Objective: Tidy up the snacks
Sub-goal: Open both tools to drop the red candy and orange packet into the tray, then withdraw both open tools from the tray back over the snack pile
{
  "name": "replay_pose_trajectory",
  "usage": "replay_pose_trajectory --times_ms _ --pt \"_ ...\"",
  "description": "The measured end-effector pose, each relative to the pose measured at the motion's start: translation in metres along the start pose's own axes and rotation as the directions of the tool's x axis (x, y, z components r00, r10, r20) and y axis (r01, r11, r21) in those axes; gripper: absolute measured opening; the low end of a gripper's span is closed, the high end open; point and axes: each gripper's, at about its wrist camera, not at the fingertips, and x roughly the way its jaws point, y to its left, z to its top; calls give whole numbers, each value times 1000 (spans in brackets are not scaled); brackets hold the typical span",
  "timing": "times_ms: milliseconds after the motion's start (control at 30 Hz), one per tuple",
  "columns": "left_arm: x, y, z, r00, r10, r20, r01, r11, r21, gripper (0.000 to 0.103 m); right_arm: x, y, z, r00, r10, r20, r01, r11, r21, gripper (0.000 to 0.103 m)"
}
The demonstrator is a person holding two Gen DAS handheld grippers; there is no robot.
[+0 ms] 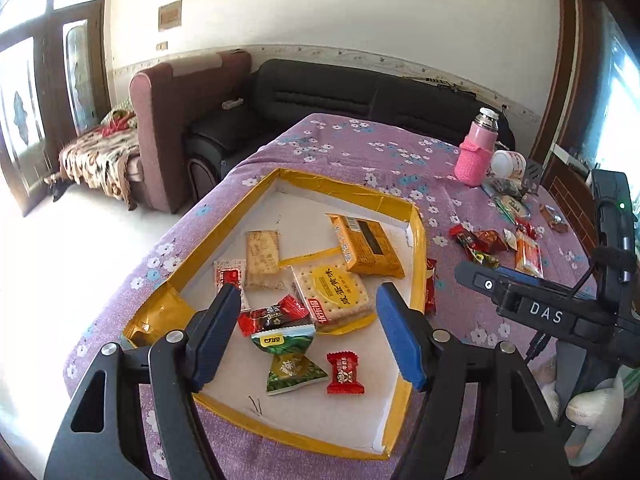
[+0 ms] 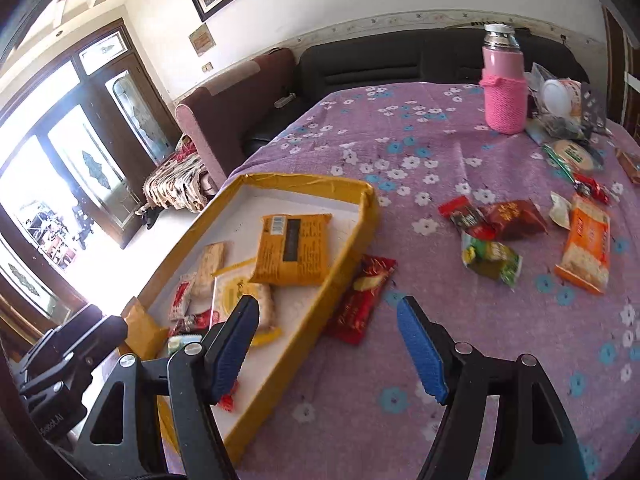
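Observation:
A shallow yellow-rimmed box (image 1: 352,190) (image 2: 304,181) lies on the purple flowered tablecloth and holds several snacks: a yellow packet (image 1: 366,246) (image 2: 294,250), cracker packs (image 1: 332,292), a red candy (image 1: 345,373) and green packets (image 1: 292,372). My left gripper (image 1: 308,316) is open and empty, hovering over the box. My right gripper (image 2: 328,334) is open and empty, above a red wrapper (image 2: 362,300) lying just outside the box's right wall. More loose snacks lie to the right: red packets (image 2: 512,218), a green packet (image 2: 492,260) and an orange cracker pack (image 2: 586,250).
A pink flask (image 2: 503,80) (image 1: 478,148) stands at the table's far side beside a white cup (image 2: 560,96) and other clutter. A black sofa (image 1: 320,92) and a brown one are behind the table. The right gripper's body (image 1: 560,308) shows in the left wrist view.

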Motion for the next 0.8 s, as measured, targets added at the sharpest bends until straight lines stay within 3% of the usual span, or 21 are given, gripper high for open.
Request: replay_pose_trajectory --times_ms 133,567,667,800 --pt "-13 -25 -5 999 25 21 -27 997 67 70 -21 -30 -21 1000 -24 10 24 999 36 73" --pt "-33 -79 -20 1000 3 10 -5 985 170 70 -65 -99 -46 997 -59 50 51 988 143 74" --pt "-28 -73 -19 1000 -10 -5 10 991 136 70 -65 -109 -48 996 -71 50 62 986 157 74" --pt "-18 -43 -15 998 -50 -32 50 999 -3 70 -60 -128 -45 994 -102 46 92 978 187 74"
